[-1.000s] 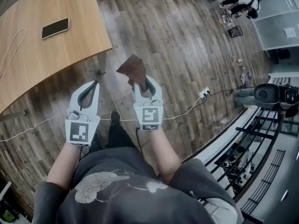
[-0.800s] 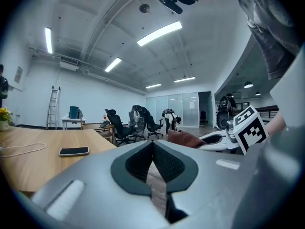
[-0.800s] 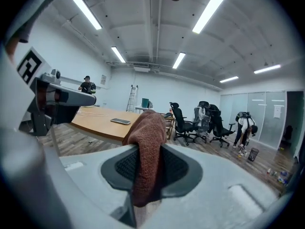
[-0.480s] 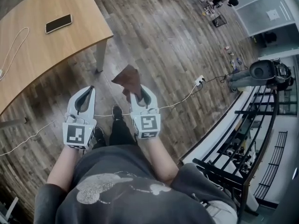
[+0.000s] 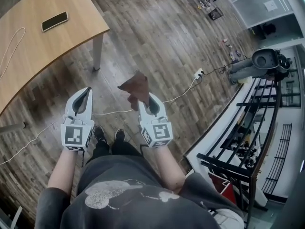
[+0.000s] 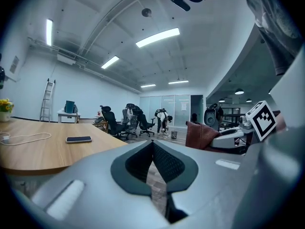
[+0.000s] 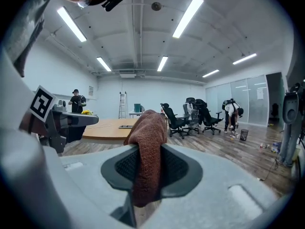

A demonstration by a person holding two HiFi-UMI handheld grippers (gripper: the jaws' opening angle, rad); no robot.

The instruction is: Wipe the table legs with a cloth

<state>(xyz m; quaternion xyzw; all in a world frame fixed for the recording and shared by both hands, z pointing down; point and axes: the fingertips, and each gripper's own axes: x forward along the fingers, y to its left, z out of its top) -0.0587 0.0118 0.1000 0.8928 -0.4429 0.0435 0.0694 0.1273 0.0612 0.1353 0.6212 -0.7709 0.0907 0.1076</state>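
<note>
Shirt (image 5: 128, 194): dark grey, pale print
Shoes (image 5: 99, 134): black
Left hand-held gripper (image 5: 87, 91), right hand-held gripper (image 5: 148, 100): pale grey shells, square-marker cubes

Likely an office: wooden desk (image 5: 47, 49), swivel chairs (image 7: 175, 119).

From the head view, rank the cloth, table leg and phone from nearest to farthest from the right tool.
1. Cloth: clamped in the right tool.
2. Table leg: ahead, to the left.
3. Phone: on the tabletop, farther left.
</note>
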